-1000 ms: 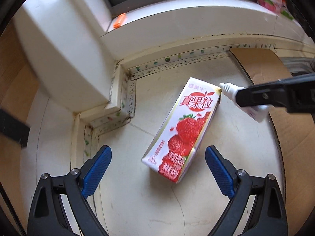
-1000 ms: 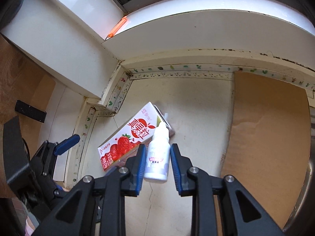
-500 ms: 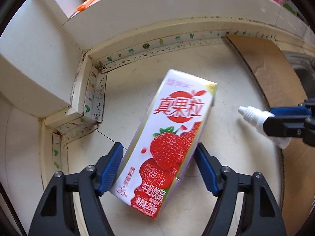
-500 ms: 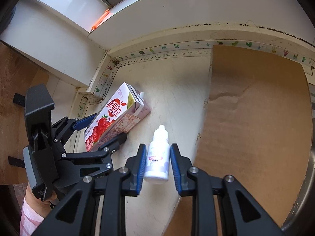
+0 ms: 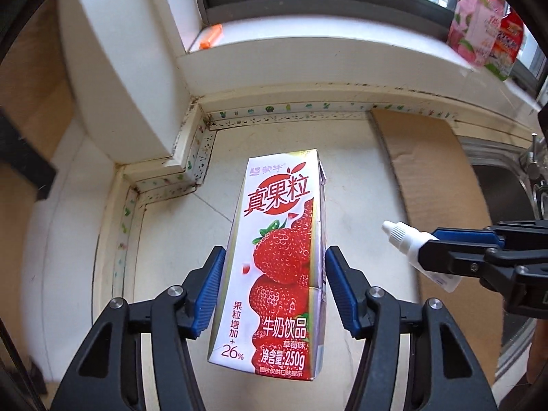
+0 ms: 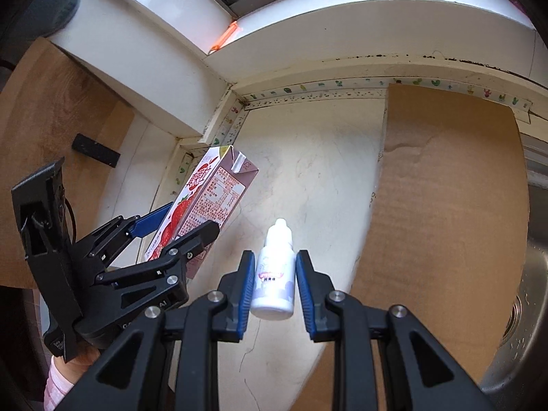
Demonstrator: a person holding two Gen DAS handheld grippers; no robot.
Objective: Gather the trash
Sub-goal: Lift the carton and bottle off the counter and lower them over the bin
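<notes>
My left gripper [image 5: 274,287] is shut on a strawberry milk carton [image 5: 279,260] and holds it tilted above the pale counter [image 5: 171,257]. The carton also shows in the right wrist view [image 6: 209,202], held by the left gripper [image 6: 171,229]. My right gripper [image 6: 274,282] is shut on a small white dropper bottle [image 6: 275,274], nozzle pointing forward, above the counter. The bottle shows at the right of the left wrist view [image 5: 411,245] in the right gripper [image 5: 455,246].
A sheet of brown cardboard [image 6: 445,205] lies on the counter's right part. A steel sink [image 6: 520,308] is at the far right. A white sill [image 5: 308,54] with an orange object [image 5: 210,39] and pink packets [image 5: 476,27] runs along the back. A white block [image 5: 120,85] fills the left corner.
My left gripper closed on the carton and lifted it off the counter, tilting it up. My right gripper kept holding the dropper bottle and shifted slightly.
</notes>
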